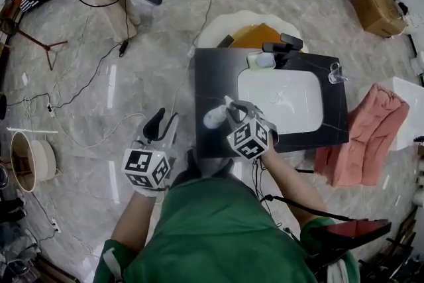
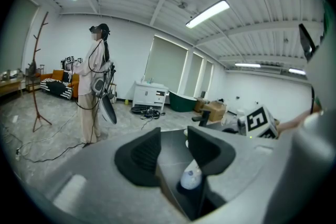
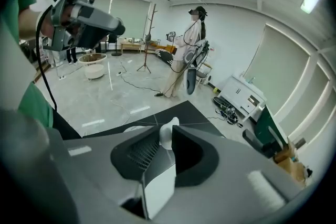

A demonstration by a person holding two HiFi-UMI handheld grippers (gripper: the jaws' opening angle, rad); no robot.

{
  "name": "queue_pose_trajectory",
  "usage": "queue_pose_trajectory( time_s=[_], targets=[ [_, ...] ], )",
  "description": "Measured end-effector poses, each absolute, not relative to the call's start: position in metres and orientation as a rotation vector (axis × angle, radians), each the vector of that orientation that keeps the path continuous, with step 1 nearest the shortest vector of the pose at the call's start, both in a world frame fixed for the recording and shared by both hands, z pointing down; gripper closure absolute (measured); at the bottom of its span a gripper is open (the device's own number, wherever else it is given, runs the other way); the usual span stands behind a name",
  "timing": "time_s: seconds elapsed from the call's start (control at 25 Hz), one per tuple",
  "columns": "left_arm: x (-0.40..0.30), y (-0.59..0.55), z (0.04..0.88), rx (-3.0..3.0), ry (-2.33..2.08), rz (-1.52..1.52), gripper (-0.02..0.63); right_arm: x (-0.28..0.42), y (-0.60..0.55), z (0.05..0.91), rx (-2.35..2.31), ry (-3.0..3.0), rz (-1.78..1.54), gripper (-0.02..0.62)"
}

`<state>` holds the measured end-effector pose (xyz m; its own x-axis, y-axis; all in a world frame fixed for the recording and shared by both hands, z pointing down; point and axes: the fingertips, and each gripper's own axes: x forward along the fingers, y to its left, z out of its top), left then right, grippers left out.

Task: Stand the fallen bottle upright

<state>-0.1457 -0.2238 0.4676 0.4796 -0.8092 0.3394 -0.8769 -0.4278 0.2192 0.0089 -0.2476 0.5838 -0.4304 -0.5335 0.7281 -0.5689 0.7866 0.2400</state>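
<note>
A white bottle [image 1: 213, 118] hangs tilted just above the front left corner of the black counter [image 1: 212, 76], and my right gripper [image 1: 232, 112] is shut on it. In the right gripper view the bottle [image 3: 167, 136] sits pinched between the dark pads, its white body running back toward the camera. My left gripper [image 1: 162, 127] stands open off the counter's left edge, over the floor, with nothing held. Past its spread jaws in the left gripper view, the bottle's rounded end [image 2: 191, 178] shows low down, beside the right gripper's marker cube [image 2: 261, 122].
A white sink basin [image 1: 281, 99] fills the counter's middle, with a black faucet [image 1: 281, 47] and a pale cup [image 1: 261, 61] behind it. A pink towel [image 1: 368, 136] hangs at the right. Cables [image 1: 99, 69] cross the floor at left. A person [image 2: 94, 86] stands far off.
</note>
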Motion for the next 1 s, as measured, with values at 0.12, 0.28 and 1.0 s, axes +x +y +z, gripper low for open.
queue_pose_trajectory(
  time_s=[0.12,0.28,1.0],
  targets=[
    [-0.146,-0.223,0.468,2.364,-1.411,0.255,0.449,-0.002,-0.238,0.580,0.772,-2.108,-0.039,0.523],
    [-0.148,-0.218,0.469,2.362,-1.405,0.252,0.449,-0.017,-0.221,0.577,0.711,-2.093,-0.143,0.523],
    [-0.153,-0.202,0.470,2.332,-1.398,0.225,0.454,-0.023,-0.203,0.572,0.630,-1.990,-0.442,0.529]
  ],
)
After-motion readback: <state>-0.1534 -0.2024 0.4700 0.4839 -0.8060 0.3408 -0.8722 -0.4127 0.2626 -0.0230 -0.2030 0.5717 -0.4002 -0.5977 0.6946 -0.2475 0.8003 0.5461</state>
